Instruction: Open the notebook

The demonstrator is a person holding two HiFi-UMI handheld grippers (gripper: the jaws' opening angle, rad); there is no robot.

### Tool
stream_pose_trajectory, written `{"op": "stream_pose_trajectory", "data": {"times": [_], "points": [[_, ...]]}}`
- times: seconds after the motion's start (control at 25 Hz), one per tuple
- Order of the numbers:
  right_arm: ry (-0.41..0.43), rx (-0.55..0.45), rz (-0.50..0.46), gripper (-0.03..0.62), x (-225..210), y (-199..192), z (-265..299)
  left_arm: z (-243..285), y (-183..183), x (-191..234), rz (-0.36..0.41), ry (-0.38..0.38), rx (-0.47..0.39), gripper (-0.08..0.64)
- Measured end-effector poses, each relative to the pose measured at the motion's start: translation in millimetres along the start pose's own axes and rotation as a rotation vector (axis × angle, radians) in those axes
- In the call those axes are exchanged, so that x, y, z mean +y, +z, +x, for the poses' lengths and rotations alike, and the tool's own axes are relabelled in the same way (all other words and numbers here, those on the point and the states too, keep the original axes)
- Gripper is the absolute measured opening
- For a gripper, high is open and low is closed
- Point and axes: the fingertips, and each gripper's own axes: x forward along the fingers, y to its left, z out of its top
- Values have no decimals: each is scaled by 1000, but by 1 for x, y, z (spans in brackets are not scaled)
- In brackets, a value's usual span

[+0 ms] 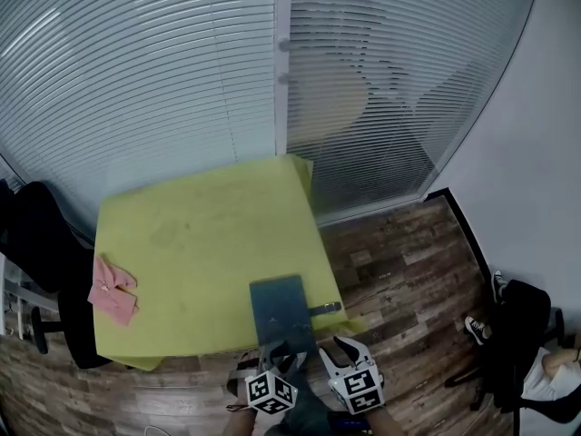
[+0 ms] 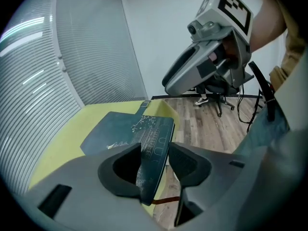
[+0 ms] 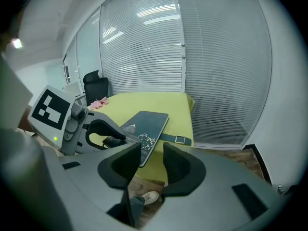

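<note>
Head view, notebook: the dark notebook (image 1: 281, 309) lies on the yellow table (image 1: 200, 234), at the near edge toward the near right corner, and its strap (image 1: 325, 308) sticks out toward the right edge.
Head view, grippers: the left gripper (image 1: 280, 357) reaches over the near edge onto the notebook's near end. The right gripper (image 1: 341, 349) hangs just beside it, off the table's near right corner.
Head view, cloth: a pink cloth (image 1: 113, 291) lies at the left edge, well apart from the notebook.
Left gripper view, jaws: they stand wide apart, and the notebook's (image 2: 144, 129) near end runs in between them. It sits close to the jaw on the picture's left and clear of the other, so nothing is clamped.
Left gripper view, cover: I cannot tell whether it is lifted.
Left gripper view, other gripper: the right gripper (image 2: 174, 84) hangs above the floor beside the table.
Right gripper view, jaws: they are parted with nothing between them. Floor and a shoe (image 3: 143, 198) show through the gap.
Right gripper view, notebook: the notebook (image 3: 147, 125) lies ahead on the table, apart from these jaws, with its near corner at the left gripper (image 3: 109, 134).
</note>
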Motion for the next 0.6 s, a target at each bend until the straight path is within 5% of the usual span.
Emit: {"op": "stream_pose_trajectory", "data": {"times": [0.6], "points": [[-14, -10, -13, 153, 2, 1, -9, -5, 4, 0, -16, -10, -6, 163]]}}
